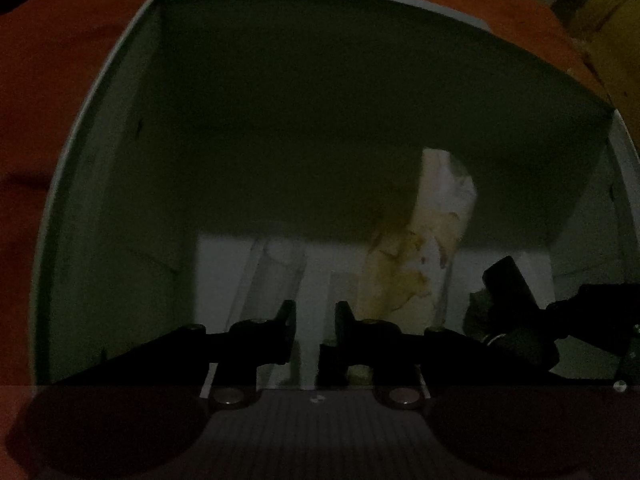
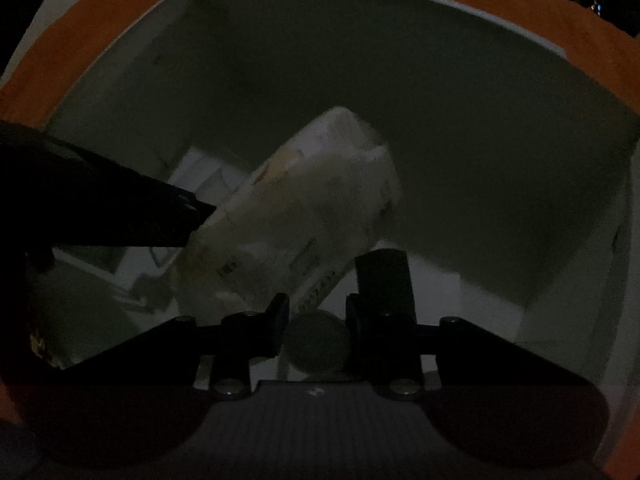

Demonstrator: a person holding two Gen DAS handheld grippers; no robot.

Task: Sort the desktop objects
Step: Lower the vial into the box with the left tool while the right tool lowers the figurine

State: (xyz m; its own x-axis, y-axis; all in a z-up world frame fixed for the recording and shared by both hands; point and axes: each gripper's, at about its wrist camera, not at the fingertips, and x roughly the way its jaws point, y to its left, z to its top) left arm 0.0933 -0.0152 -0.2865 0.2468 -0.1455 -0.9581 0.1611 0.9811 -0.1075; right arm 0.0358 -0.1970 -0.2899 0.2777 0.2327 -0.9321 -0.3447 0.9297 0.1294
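Note:
Both grippers reach down into a dim white box [image 1: 100, 128] that stands on an orange cloth [image 1: 48, 80]. A pale tissue pack [image 1: 424, 240] leans against the box's wall; in the right wrist view it [image 2: 304, 208] lies tilted, just ahead of the fingers. My left gripper [image 1: 315, 320] is open a little and empty, beside the pack. My right gripper [image 2: 316, 316] is shut on a small round object [image 2: 318, 342], dim grey. The right gripper also shows at the right of the left wrist view [image 1: 516, 304].
The box's walls [image 2: 500, 120] close in on all sides. The left gripper's dark body [image 2: 100, 208] crosses the left of the right wrist view. The orange cloth [image 2: 80, 40] surrounds the box.

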